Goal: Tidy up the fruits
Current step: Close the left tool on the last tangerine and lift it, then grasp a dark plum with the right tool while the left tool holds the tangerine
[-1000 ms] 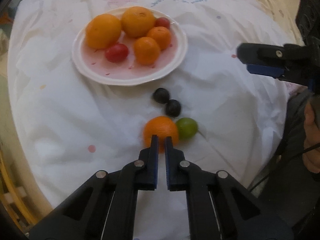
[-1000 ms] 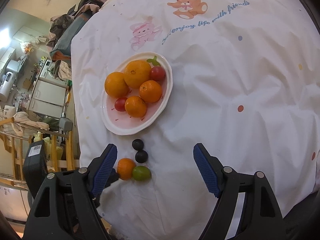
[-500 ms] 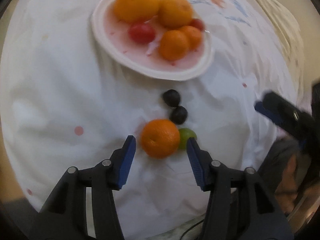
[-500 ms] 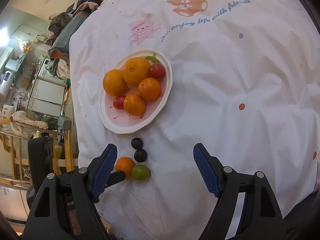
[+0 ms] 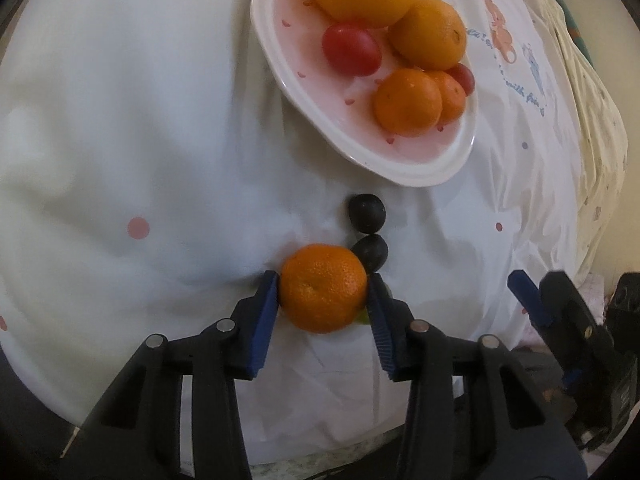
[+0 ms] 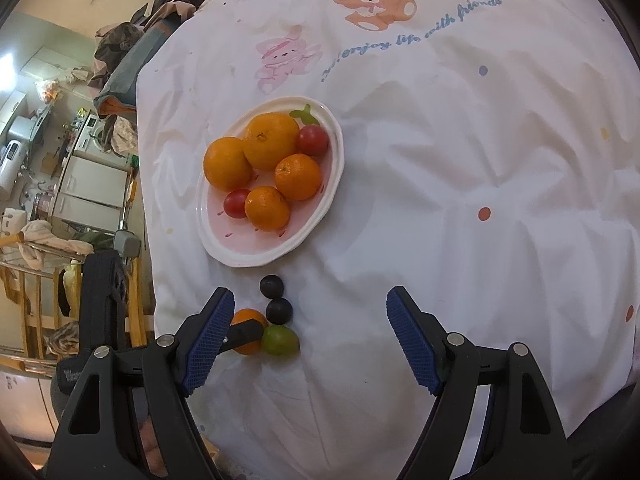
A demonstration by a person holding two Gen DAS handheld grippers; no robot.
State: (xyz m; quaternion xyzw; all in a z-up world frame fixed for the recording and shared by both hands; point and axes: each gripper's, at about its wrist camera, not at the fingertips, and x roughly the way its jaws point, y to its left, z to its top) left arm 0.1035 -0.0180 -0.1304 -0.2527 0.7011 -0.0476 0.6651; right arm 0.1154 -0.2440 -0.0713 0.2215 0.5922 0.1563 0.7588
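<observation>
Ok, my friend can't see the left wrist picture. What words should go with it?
The left tool is closing its blue pads on a small round orange mandarin lying on a white tablecloth. Two dark round plums lie just beyond it, and further off a white oval plate holds oranges and red tomatoes.

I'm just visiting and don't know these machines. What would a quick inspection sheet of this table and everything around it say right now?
Surface: white cartoon-print cloth, wrinkled, covering the table.
Job's things: plate holding four oranges and two red tomatoes; on the cloth, loose orange, green fruit touching it, two dark plums.
Clutter: nothing seen on the cloth.
Grippers: left gripper closing, its pads against the loose orange's sides; right gripper open, empty, above the cloth.
Cables: nothing seen clearly.
Surroundings: heaped clothes, white cabinets and wooden rack beyond the table's edge.
</observation>
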